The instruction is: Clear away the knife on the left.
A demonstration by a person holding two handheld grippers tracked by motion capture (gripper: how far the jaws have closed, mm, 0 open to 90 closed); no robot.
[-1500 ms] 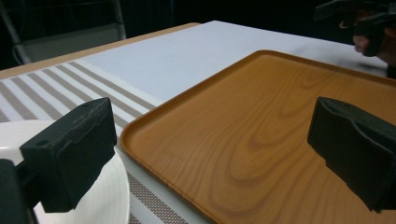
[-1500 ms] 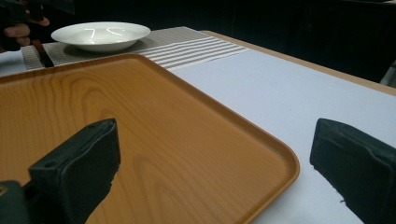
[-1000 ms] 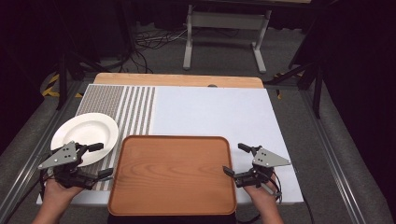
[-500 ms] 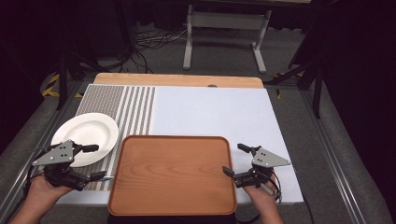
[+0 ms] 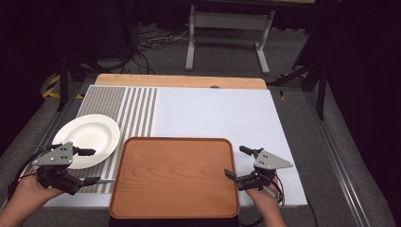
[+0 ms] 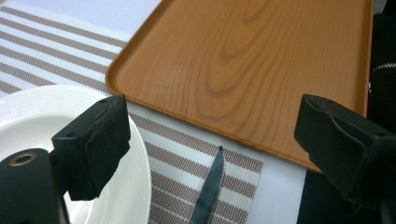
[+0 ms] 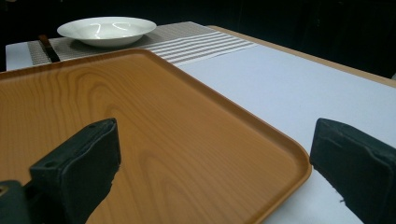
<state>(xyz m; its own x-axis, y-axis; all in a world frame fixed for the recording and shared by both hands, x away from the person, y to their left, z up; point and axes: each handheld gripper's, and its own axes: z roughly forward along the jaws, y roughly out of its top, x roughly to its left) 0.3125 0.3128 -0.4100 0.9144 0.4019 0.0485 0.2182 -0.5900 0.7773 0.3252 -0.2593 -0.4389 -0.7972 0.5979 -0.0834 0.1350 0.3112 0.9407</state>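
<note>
Wood-grain brown, the rectangular plastic tray lies flat at the near middle of your tabletop, on a pale sheet that covers most of it. Its left edge overlaps the striped beige-and-white placemat. On that mat, just left of the tray, sits a round white ceramic plate — apart from the tray, with stripes showing between them.

Your left hand-held gripper hangs low at the near left, jaws spread wide with nothing between them; one jaw is over the plate's near rim, the other by the tray's left edge. Below that gap a table knife with a serrated silver blade lies on the mat, its tip pointing toward the tray — close to the edge but not touching.

Your right hand-held gripper sits at the tray's right edge, also wide open and holding nothing, one jaw above the tray's surface and the other outside its rim over the pale sheet.
</note>
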